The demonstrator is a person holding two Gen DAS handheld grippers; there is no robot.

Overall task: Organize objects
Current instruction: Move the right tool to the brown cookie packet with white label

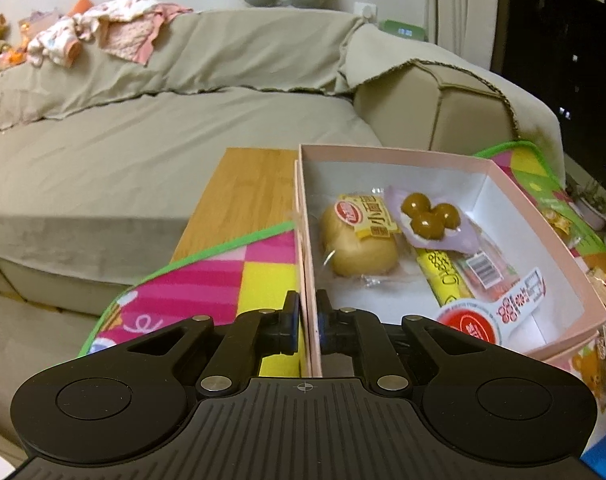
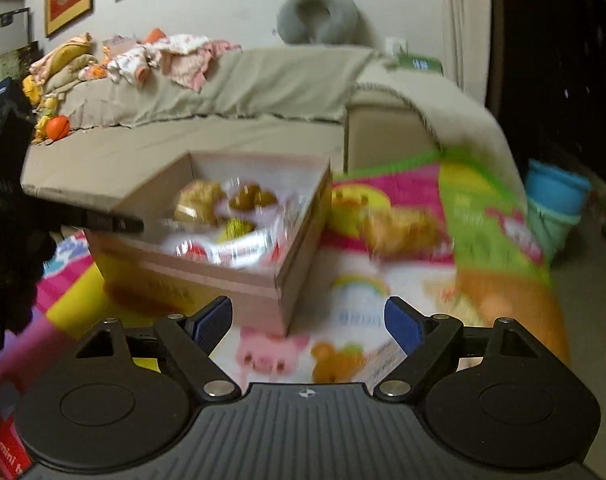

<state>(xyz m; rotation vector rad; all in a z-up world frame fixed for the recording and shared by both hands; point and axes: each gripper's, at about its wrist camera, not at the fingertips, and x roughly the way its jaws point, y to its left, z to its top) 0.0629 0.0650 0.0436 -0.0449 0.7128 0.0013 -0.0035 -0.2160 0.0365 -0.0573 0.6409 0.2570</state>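
The pink box (image 1: 443,168) sits on the bright play mat (image 1: 231,276) in front of the sofa (image 1: 143,128), already holding a wrapped bun (image 1: 357,248) and other snack packets. The left gripper (image 1: 308,322) is clamped on the box's near wall, probably to steady it. The right gripper (image 2: 308,320) hangs empty with jaws wide (that view is blurred), likely ready for the loose bun (image 2: 399,226) on the mat.
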